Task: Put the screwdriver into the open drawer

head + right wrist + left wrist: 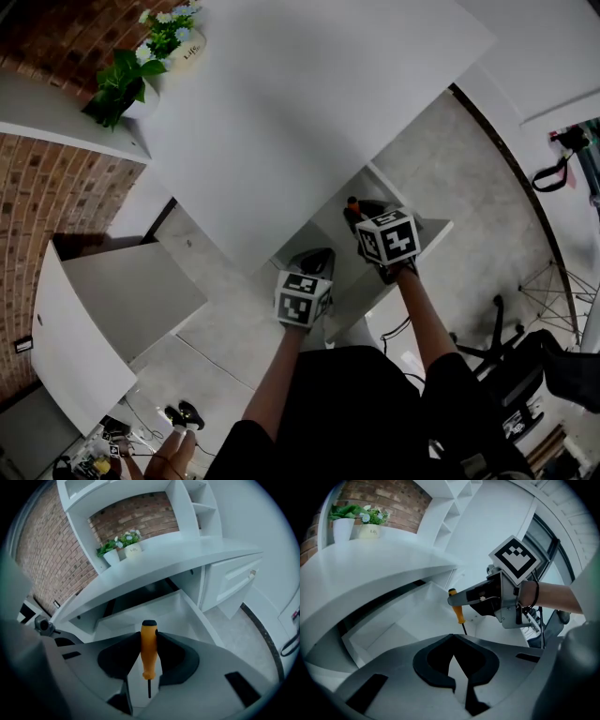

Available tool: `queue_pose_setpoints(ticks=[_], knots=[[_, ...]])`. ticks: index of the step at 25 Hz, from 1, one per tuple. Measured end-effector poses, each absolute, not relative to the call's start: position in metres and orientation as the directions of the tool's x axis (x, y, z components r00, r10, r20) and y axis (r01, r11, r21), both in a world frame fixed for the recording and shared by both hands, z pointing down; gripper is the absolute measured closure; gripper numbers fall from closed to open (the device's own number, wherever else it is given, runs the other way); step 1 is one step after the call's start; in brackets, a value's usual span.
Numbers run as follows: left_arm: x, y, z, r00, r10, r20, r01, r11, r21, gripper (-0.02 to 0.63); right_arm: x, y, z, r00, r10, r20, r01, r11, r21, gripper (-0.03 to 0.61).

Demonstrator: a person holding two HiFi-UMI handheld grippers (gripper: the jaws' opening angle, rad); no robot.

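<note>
An orange-handled screwdriver [148, 648] stands upright between the jaws of my right gripper [149, 637], which is shut on its handle, black cap up and thin shaft pointing down. In the left gripper view the same screwdriver [460, 613] hangs from the right gripper [458, 600] above the white open drawer [408, 616]. From the head view, the right gripper [361, 214] is over the drawer [330, 230], which is pulled out from under the white tabletop [281, 112]. My left gripper [453, 635] is shut on nothing, close beside the right one and nearer the drawer's front.
Two potted plants [127, 84] stand at the tabletop's far corner by a brick wall [47, 187]. A closed white drawer unit [234, 581] is to the right of the open drawer. An office chair base [506, 366] stands on the floor at the right.
</note>
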State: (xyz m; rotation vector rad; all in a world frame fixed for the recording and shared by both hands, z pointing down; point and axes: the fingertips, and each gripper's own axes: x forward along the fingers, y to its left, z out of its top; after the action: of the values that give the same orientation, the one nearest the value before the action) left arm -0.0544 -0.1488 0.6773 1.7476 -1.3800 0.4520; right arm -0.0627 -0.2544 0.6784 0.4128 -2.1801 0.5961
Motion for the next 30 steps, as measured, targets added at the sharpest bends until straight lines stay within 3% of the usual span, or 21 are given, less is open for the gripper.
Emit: queue_pose_setpoints(ticks=[10,30], knots=[[-0.049,-0.152,0.703,0.344,-0.584,0.736,-0.910,-0.013,0.415,0.606,-0.069,-0.245,0.728,-0.508,-0.008,0.861,-0.370,0.905,-0.210,0.463],[-0.045,-0.152,0.728,0.347,-0.550,0.760,-0.898,0.039,0.438,0.606,-0.064,-0.228,0.791,-0.405,0.088,0.910,-0.381,0.889,-0.255,0.463]])
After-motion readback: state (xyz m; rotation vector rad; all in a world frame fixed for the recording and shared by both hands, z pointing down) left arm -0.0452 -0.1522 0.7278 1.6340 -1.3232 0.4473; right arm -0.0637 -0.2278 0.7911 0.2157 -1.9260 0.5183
